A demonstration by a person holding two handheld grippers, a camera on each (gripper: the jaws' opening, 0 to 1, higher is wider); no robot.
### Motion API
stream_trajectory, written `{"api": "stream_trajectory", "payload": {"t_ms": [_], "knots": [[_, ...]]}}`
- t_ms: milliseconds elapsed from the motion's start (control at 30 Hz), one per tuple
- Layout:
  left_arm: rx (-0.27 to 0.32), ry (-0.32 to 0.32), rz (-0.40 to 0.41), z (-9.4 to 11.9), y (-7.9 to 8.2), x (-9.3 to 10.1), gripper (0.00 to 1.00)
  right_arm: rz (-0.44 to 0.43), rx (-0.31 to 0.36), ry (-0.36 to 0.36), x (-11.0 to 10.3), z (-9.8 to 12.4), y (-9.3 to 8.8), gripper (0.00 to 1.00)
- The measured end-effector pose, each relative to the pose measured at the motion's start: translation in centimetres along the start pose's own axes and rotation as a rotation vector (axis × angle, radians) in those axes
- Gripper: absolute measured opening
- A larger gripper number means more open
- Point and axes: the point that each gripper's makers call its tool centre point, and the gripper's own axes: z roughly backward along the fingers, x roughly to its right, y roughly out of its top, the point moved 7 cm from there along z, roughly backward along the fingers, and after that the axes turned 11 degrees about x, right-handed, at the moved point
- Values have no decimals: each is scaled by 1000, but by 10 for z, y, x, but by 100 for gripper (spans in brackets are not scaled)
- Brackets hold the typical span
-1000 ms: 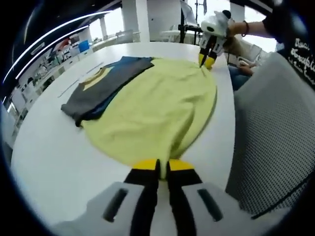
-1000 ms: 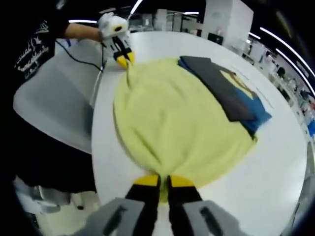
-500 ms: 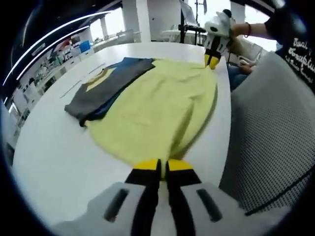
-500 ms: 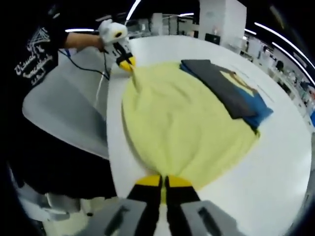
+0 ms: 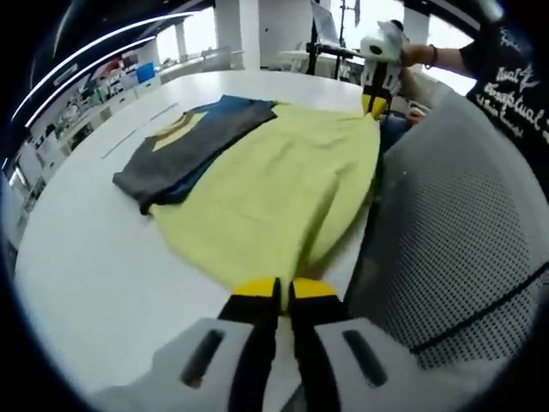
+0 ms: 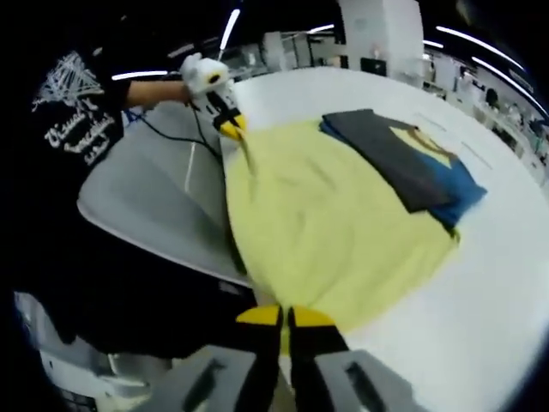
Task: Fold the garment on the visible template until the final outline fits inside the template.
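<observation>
Holding the yellow garment (image 5: 274,184) by two corners, I have my left gripper (image 5: 276,290) pinched shut on the near edge, and my right gripper (image 6: 279,319) closed the same way on the opposite corner. From the left gripper view the right one sits far ahead, cloth trapped at its yellow tips; the fabric spreads between them over the white counter (image 5: 86,266), its near side hanging off the counter edge by the grey chair (image 5: 463,215). Beyond the cloth, away from me, lies a folded dark grey and blue stack (image 5: 184,150), touching the yellow edge. To do this fold well, I judge both corners should travel together at equal height, keeping the span taut so no crease forms. I cannot make out the template outline from here.
</observation>
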Motion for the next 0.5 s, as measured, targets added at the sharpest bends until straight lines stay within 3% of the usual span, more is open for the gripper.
{"api": "stream_trajectory", "payload": {"t_ms": [500], "knots": [[21, -94, 96, 19, 1, 20, 1, -8, -24, 96, -25, 17, 8, 0]]}}
